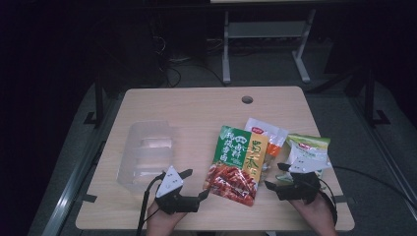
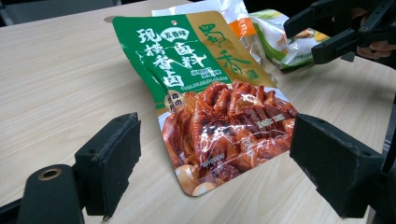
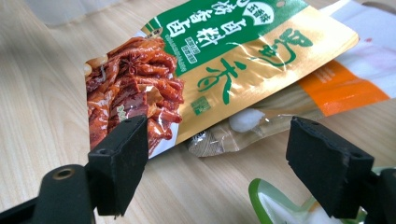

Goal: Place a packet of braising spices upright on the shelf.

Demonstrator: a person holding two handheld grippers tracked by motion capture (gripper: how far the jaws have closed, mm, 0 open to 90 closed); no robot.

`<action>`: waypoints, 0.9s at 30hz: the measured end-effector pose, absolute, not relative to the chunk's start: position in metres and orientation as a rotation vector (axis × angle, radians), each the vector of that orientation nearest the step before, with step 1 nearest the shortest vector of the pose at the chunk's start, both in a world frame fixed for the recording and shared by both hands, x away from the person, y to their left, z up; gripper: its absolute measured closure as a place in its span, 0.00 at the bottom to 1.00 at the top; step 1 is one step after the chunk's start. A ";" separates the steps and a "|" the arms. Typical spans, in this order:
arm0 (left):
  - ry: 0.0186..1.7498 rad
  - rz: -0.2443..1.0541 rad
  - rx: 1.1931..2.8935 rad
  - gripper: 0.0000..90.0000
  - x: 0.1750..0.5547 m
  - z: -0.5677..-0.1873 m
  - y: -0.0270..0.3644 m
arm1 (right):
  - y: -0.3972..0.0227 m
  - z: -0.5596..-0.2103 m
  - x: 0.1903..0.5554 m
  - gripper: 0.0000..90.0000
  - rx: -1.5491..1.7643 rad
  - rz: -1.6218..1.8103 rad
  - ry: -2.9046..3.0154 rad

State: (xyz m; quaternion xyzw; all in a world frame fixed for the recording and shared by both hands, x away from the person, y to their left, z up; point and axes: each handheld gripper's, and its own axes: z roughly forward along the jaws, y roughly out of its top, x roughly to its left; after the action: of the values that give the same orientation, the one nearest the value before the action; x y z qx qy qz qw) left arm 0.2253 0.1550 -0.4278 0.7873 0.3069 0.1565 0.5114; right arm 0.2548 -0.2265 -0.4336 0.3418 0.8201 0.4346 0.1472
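A green, gold and red snack bag (image 1: 237, 164) lies flat on the wooden table (image 1: 196, 105), right of centre. My left gripper (image 1: 195, 184) stands open just left of the bag's near corner, with nothing between its jaws. In the left gripper view the bag (image 2: 210, 93) lies ahead between the wide-apart jaws of that gripper (image 2: 219, 163). My right gripper (image 1: 276, 176) is open at the bag's right edge. From the right gripper (image 3: 224, 158) I see the bag (image 3: 210, 56) overlapping a white and orange packet (image 3: 345, 79). The right gripper (image 2: 322, 32) also shows in the left gripper view.
A clear plastic tray (image 1: 145, 155) sits on the table's left half. The white and orange packet (image 1: 268, 135) pokes out from under the bag. A green and white packet (image 1: 309, 150) lies near the right edge, beside my right hand. A round cable hole (image 1: 247, 100) is at the far edge.
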 end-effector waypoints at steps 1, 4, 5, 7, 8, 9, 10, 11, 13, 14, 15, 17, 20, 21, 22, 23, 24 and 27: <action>0.738 0.379 1.895 0.18 0.226 -0.429 0.154 | -0.227 -0.434 0.255 0.23 0.988 1.252 2.362; 0.742 0.377 1.895 0.18 0.227 -0.429 0.154 | -0.227 -0.433 0.256 0.23 0.988 1.258 2.357; 0.746 0.376 1.890 0.18 0.228 -0.429 0.153 | -0.227 -0.432 0.257 0.23 0.980 1.262 2.350; 0.745 0.372 1.881 0.18 0.229 -0.428 0.152 | -0.227 -0.432 0.256 0.23 0.988 1.254 2.348; 0.745 0.372 1.881 0.18 0.229 -0.428 0.152 | -0.227 -0.432 0.256 0.23 0.988 1.254 2.348; 0.739 0.382 1.882 0.18 0.230 -0.428 0.151 | -0.227 -0.431 0.256 0.23 0.991 1.251 2.349; 0.738 0.392 1.890 0.18 0.232 -0.427 0.149 | -0.227 -0.431 0.256 0.23 0.991 1.249 2.344; 0.738 0.387 1.894 0.18 0.235 -0.427 0.147 | -0.227 -0.431 0.256 0.23 0.993 1.246 2.339; 0.737 0.399 1.903 0.18 0.242 -0.426 0.141 | -0.227 -0.430 0.257 0.23 0.999 1.243 2.337; 0.742 0.396 1.901 0.18 0.244 -0.426 0.138 | -0.227 -0.430 0.258 0.23 0.998 1.242 2.335; 0.746 0.386 1.898 0.18 0.248 -0.427 0.135 | -0.226 -0.430 0.258 0.23 1.002 1.239 2.334; 0.733 0.390 1.908 0.18 0.254 -0.427 0.126 | -0.226 -0.430 0.259 0.23 1.005 1.242 2.331; 0.719 0.402 1.928 0.19 0.263 -0.428 0.114 | -0.226 -0.431 0.260 0.23 1.002 1.229 2.345; 0.724 0.401 1.928 0.19 0.266 -0.429 0.111 | -0.226 -0.431 0.260 0.23 0.999 1.230 2.344; 0.728 0.403 1.930 0.19 0.269 -0.430 0.108 | -0.226 -0.430 0.260 0.23 0.993 1.234 2.341; 0.728 0.409 1.939 0.19 0.272 -0.431 0.106 | -0.226 -0.430 0.260 0.23 0.996 1.237 2.340; 0.730 0.412 1.946 0.19 0.276 -0.432 0.104 | -0.226 -0.429 0.260 0.23 0.992 1.237 2.339; 0.757 0.408 1.942 0.19 0.284 -0.435 0.100 | -0.227 -0.429 0.260 0.23 0.985 1.241 2.333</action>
State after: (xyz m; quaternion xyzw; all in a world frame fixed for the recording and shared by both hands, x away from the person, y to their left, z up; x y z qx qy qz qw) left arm 0.2844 0.1002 -0.4355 0.7986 0.3113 0.1679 0.4870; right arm 0.2602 -0.2267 -0.4286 0.3449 0.8165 0.4344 0.1600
